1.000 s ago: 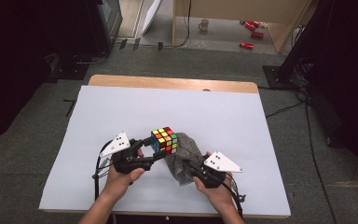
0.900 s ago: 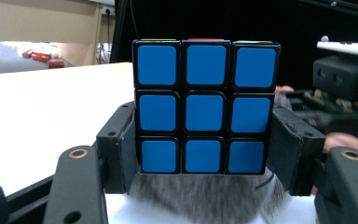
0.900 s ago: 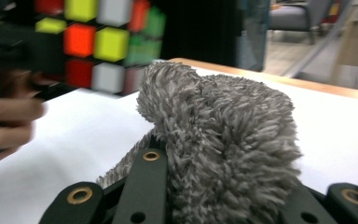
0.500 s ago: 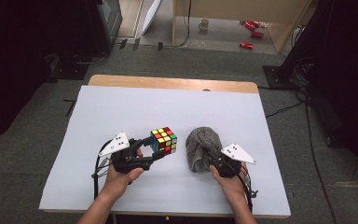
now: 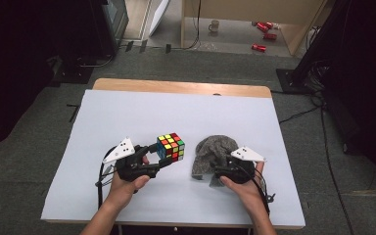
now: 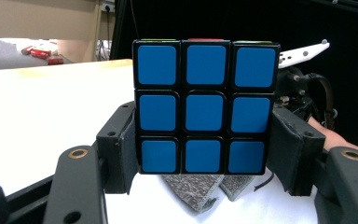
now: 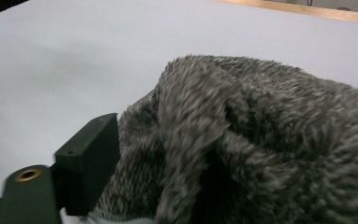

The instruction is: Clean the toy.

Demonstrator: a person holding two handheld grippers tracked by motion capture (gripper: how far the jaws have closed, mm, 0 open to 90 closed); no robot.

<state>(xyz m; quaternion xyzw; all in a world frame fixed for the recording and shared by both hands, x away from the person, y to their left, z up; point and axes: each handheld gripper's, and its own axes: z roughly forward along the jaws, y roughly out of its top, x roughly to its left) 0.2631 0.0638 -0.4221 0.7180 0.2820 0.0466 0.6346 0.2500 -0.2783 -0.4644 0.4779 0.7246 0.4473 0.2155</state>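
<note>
High view: left gripper [image 5: 162,157] jaws clamp cube [image 5: 171,147]; right gripper [image 5: 214,172] jaws grip grey cloth [image 5: 214,149].

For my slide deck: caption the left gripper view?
Left claw clamps a Rubik's cube, blue face showing, above grey cloth.

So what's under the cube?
The cube is clamped between the left gripper's fingers. In the left gripper view, grey cloth and the white table show just below it. Its underside can't be seen.
</note>
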